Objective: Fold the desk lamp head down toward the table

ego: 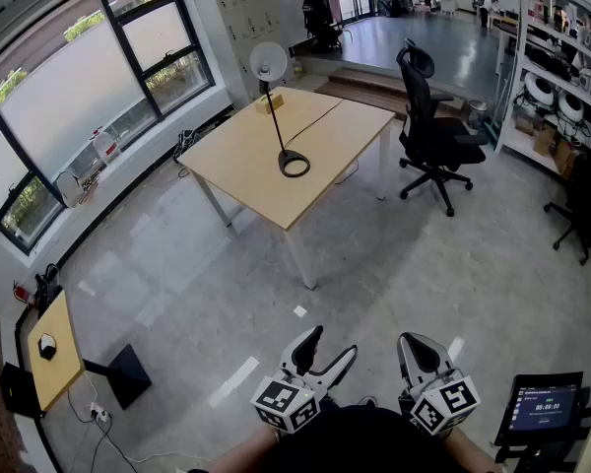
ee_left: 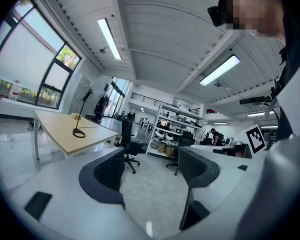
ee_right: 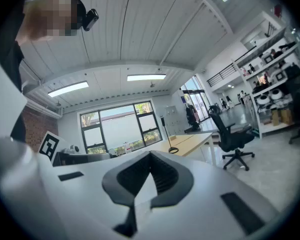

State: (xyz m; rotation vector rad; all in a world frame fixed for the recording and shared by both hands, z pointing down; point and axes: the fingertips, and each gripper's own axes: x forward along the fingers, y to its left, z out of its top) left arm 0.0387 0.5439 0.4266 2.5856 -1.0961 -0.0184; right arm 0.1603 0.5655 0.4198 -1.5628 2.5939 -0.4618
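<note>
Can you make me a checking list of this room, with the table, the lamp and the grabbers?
Surface: wooden table, mostly bare.
Job's things: desk lamp upright on the table, head raised, not yet folded.
Clutter: one small box near the lamp.
Grippers: left hand-held gripper open, empty; right hand-held gripper shut, empty; both far from the table.
Cables: black cable runs from the lamp's base across the table.
Surroundings: office chair beside the table, windows, shelves.

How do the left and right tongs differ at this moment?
The left tongs stand wide apart; the right tongs are pressed shut. The desk lamp sits well left of the left tongs' aim, nearly straight ahead of the right tongs. Both are empty and far from the table.
</note>
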